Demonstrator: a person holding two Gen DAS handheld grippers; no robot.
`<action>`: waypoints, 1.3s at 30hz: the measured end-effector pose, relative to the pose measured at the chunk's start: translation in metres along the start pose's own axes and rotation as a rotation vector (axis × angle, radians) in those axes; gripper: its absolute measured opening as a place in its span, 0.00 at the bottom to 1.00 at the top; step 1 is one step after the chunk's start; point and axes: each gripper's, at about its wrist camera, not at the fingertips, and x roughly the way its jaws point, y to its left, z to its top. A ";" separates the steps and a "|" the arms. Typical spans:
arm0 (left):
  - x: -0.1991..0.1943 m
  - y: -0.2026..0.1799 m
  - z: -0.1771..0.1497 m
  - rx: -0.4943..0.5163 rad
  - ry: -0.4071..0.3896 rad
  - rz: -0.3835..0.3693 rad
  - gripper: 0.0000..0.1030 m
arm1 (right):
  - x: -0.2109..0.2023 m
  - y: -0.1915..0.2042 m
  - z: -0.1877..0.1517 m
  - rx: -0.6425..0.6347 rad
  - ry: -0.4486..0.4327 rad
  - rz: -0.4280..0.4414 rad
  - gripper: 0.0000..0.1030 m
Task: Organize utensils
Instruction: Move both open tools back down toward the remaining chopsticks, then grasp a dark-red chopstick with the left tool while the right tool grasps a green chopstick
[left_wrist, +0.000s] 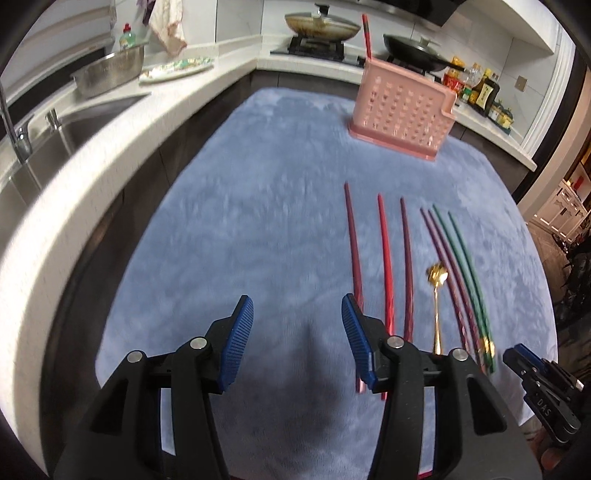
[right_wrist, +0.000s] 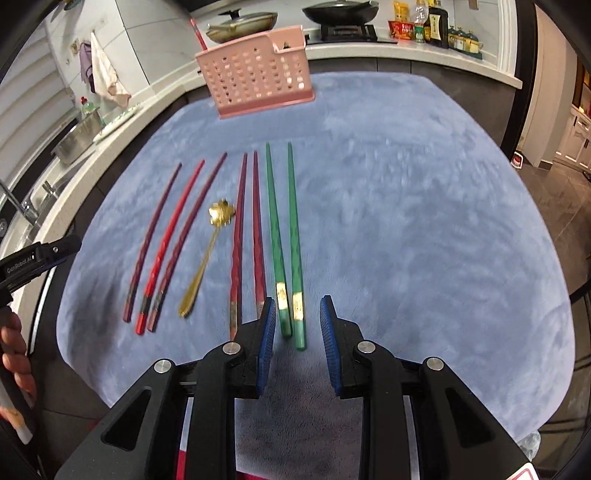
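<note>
The right hand-held gripper (right_wrist: 297, 325) hangs open and empty with the green chopsticks (right_wrist: 284, 243) just ahead between its jaws, so it should drop squarely over their gold-banded ends, then close on both.

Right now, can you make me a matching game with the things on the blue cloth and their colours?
Things:
1. basket
2. spoon
3. chopstick pair nearest the right tool
4. cloth

Colours:
A. green
B. blue
C. pink
D. gold

Pairs: 1-C, 2-D, 3-A, 4-B
</note>
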 end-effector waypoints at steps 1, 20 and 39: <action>0.002 0.000 -0.003 0.002 0.007 0.006 0.46 | 0.003 0.000 -0.001 0.002 0.007 0.003 0.24; 0.020 -0.014 -0.022 0.027 0.091 -0.021 0.46 | 0.020 -0.007 0.001 0.047 0.038 0.015 0.17; 0.036 -0.026 -0.029 0.049 0.152 -0.032 0.46 | 0.025 -0.004 -0.004 -0.012 0.059 -0.010 0.10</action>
